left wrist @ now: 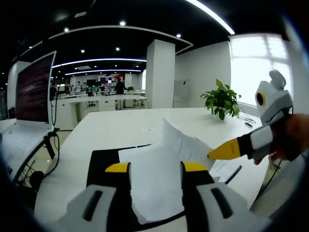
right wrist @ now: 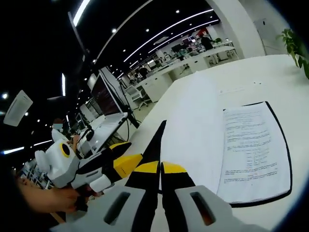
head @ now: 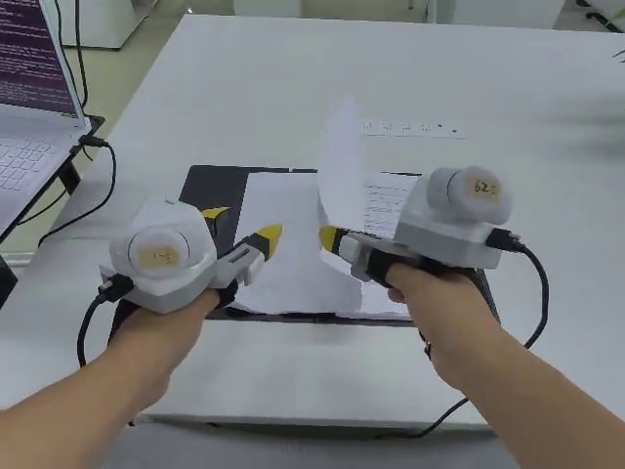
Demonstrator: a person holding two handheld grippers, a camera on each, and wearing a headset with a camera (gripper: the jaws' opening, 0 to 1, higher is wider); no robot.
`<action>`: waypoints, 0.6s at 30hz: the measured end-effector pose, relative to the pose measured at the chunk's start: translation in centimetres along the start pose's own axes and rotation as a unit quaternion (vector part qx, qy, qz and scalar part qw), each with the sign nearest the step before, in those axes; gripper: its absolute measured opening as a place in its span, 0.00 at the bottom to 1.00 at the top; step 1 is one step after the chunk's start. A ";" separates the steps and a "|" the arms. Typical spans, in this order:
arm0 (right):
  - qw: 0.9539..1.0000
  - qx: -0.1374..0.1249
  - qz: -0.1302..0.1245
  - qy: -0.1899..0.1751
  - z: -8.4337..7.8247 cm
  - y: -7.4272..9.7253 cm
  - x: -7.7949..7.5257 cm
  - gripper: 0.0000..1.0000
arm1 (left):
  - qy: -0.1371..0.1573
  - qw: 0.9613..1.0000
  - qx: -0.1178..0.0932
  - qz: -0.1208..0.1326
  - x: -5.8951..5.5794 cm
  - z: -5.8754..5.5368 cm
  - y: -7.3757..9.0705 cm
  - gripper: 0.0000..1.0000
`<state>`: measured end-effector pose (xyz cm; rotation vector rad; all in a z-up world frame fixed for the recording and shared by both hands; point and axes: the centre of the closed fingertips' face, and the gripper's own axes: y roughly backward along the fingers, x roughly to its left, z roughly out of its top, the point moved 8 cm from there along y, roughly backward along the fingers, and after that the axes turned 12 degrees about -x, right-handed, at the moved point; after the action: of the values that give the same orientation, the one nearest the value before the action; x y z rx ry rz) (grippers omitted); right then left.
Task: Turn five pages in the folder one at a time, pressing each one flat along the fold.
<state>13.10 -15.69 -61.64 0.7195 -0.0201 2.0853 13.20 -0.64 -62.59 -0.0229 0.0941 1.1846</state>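
Flat black folder [head: 207, 188] lies open on smooth white table [head: 293, 78]. Right gripper [head: 330, 238] jaws closed, pinching thin white page [head: 342, 166] (lifted, curling upright). Left gripper [left wrist: 155, 167] jaws parted, empty, over left-hand sheets [head: 288, 269].

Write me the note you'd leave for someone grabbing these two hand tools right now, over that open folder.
Right gripper: jaws shut on the edge of the raised page, which stands curled above the fold, mid-turn.
Left gripper: jaws open, holding nothing, over the white sheet on the folder's left side.
Folder: lies open on the white table, with a printed page on its right side.
Done: this page is lifted. How many were turned before cannot be told.
Left: lay it over to the left, press it flat along the fold, then carry on to five.
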 end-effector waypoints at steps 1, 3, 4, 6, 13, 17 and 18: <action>1.000 0.005 0.002 0.002 -0.3 -0.4 0.4 0.00 | 0.001 1.000 -0.001 0.003 0.2 0.0 0.2 0.40; 1.000 0.014 0.006 0.005 -0.7 -1.0 1.0 0.00 | 0.003 1.000 0.002 0.008 0.7 -0.1 0.5 0.40; 1.000 0.018 0.009 0.009 -0.9 -1.2 1.3 0.00 | 0.003 1.000 0.002 0.009 0.8 -0.1 0.6 0.40; 0.999 0.027 0.012 0.016 -1.4 -1.9 1.6 0.00 | 0.004 1.000 0.003 0.013 1.2 -0.1 1.0 0.40; 0.997 0.063 0.020 0.051 -3.5 -4.0 2.6 0.00 | 0.009 1.000 0.009 0.025 2.5 -0.4 1.6 0.39; 0.994 0.081 0.016 0.064 -4.7 -5.2 2.6 0.00 | 0.008 1.000 0.014 0.026 3.2 -0.6 1.8 0.39; 0.994 0.085 0.014 0.066 -5.0 -5.6 2.6 0.00 | 0.009 0.999 0.015 0.027 3.4 -0.7 1.9 0.39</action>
<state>13.88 -8.99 -65.90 0.6838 0.2239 2.1760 12.68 3.15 -63.46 -0.0045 0.1290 1.2374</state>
